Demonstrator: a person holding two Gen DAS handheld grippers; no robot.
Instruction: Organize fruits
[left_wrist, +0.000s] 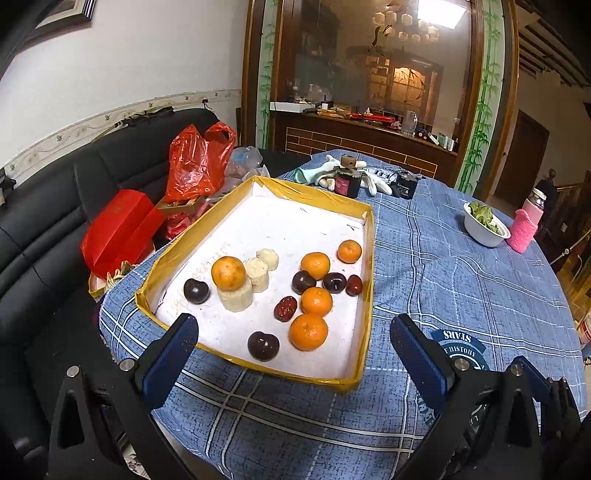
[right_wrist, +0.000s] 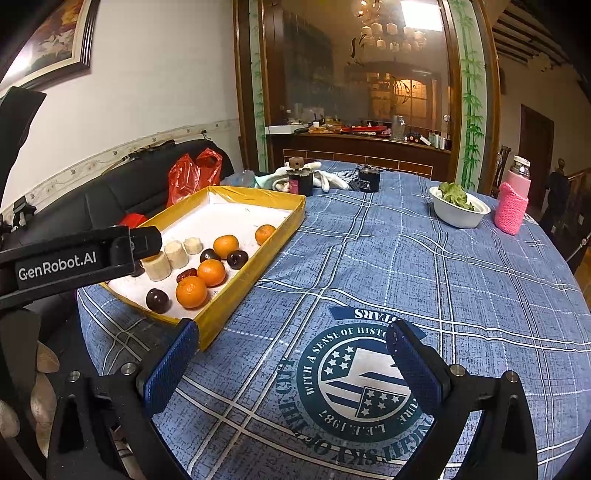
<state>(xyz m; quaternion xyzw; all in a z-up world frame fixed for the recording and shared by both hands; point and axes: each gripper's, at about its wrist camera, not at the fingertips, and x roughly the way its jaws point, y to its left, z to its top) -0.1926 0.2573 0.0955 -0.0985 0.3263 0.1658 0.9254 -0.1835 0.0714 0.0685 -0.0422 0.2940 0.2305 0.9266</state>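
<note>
A shallow yellow-rimmed tray (left_wrist: 365, 295) (right_wrist: 236, 295) with a white floor sits on the blue plaid table. It holds several oranges (left_wrist: 308, 331) (right_wrist: 191, 291), dark plums (left_wrist: 263, 345) (right_wrist: 157, 300), red dates (left_wrist: 285, 308) and pale banana chunks (left_wrist: 236, 297) (right_wrist: 157, 268). One orange (left_wrist: 228, 272) rests on top of a banana chunk. My left gripper (left_wrist: 293, 354) is open, hovering over the tray's near edge with nothing between its fingers. My right gripper (right_wrist: 291, 363) is open above the bare cloth, right of the tray. The left tool's body (right_wrist: 74, 262) hides part of the tray in the right wrist view.
A white bowl of greens (left_wrist: 484, 225) (right_wrist: 460, 208) and a pink-sleeved bottle (left_wrist: 526, 225) (right_wrist: 513, 203) stand at the right. A dark jar (left_wrist: 347, 181), white gloves (right_wrist: 325, 177) and a black box (left_wrist: 404, 186) lie at the back. Red bags (left_wrist: 199, 162) sit on the black sofa.
</note>
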